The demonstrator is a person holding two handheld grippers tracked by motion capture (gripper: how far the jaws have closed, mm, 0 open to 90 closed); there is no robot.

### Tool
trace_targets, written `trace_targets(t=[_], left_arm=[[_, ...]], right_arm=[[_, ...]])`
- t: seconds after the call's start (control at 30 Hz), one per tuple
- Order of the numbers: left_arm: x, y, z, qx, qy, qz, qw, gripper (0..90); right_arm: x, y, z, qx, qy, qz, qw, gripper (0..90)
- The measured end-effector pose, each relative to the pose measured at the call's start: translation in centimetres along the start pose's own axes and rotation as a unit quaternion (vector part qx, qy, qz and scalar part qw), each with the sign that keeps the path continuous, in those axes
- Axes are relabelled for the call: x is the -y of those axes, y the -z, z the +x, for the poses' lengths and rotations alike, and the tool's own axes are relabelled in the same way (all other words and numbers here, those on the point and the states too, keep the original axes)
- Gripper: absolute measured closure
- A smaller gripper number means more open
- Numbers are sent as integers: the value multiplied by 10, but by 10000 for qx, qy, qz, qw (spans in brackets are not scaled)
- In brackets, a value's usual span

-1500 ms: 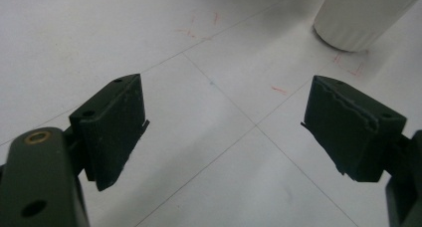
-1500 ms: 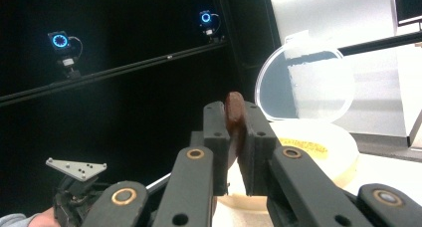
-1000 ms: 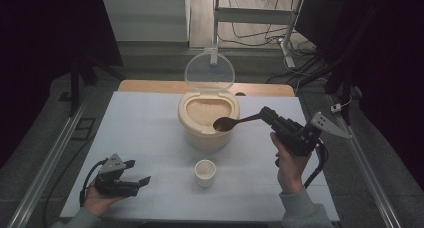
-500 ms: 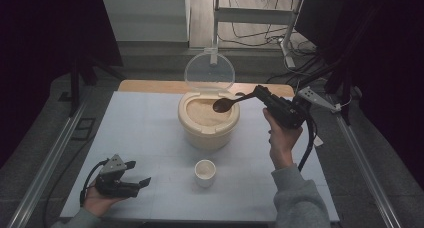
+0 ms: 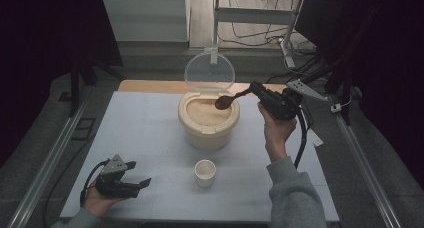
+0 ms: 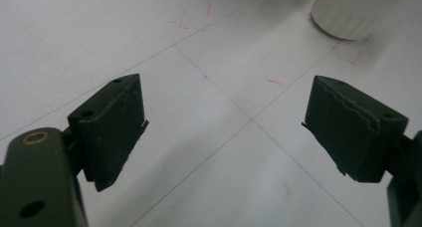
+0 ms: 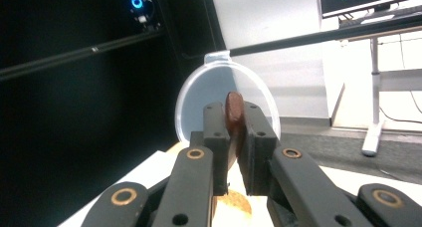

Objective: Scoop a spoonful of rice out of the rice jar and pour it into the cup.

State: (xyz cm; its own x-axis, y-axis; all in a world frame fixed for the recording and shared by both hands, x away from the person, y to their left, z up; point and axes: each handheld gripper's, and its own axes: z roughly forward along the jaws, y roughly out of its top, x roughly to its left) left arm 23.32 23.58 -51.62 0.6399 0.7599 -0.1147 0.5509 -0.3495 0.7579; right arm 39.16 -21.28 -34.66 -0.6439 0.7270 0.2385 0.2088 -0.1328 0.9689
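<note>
Since earlier, right gripper clamped on spoon has swung over bin; scooping comes next: dip down, then carry to cup

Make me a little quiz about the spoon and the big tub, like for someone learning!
1. True or false: the right claw is shut on the brown spoon.
2. Where is the spoon's bowl? A) over the small white cup B) over the open tub of pale grain C) flat on the table
3. Fill in: the left claw rests low on the table with its jaws ____.

Key
1. True
2. B
3. open, nothing between them
</note>
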Motion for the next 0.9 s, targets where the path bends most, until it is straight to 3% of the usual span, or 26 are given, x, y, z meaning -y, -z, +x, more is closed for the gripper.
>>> trace_targets(t=[0.43, 0.57, 0.67, 0.77, 0.9], left_arm=[[0, -1, 0, -2, 0, 44, 10000, 164], [0, -2, 0, 1, -11, 72, 10000, 165], [0, -3, -2, 13, -45, 87, 10000, 165], [0, -3, -2, 13, -57, 92, 9999, 165], [0, -3, -2, 6, -51, 86, 9999, 165]], right_arm=[[10, -10, -1, 329, 307, 199, 9988, 831], [13, -15, 4, 473, 592, 364, 9965, 831], [20, -21, 8, 488, 660, 517, 9953, 830], [26, -26, 10, 439, 557, 605, 9956, 830], [37, -29, 3, 365, 24, 682, 9970, 830]])
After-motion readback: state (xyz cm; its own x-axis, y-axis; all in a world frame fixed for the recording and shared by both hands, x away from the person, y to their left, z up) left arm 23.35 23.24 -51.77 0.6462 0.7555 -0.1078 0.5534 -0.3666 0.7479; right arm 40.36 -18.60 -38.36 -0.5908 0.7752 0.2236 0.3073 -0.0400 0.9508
